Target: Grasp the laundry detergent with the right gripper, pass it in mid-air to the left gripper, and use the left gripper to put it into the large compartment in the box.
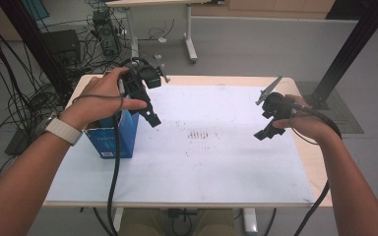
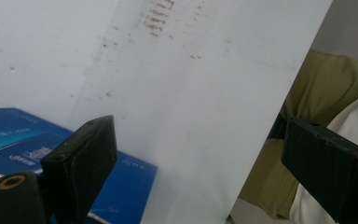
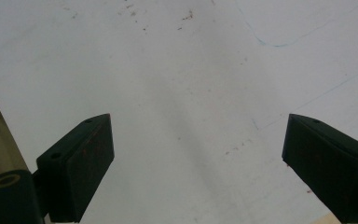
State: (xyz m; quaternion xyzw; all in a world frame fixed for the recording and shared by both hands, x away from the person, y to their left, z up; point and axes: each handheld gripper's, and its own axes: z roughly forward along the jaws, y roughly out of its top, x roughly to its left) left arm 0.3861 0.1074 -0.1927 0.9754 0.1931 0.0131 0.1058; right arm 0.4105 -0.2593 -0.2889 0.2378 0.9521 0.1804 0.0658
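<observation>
The blue box (image 1: 113,137) stands upright at the left edge of the white sheet (image 1: 216,162) on the desk (image 1: 311,162). The left tongs (image 1: 150,115) hover just above it, spread and empty. The right tongs (image 1: 265,132) hang well apart over the sheet, also spread.

The high view looks forward and down from above the person's side of the counter (image 1: 295,162), taking in its whole top. Each gripper view rides close above the white sheet (image 3: 182,93), looking down between its own jaws; the left one shares the blue box (image 2: 9,135) with the high view.
</observation>
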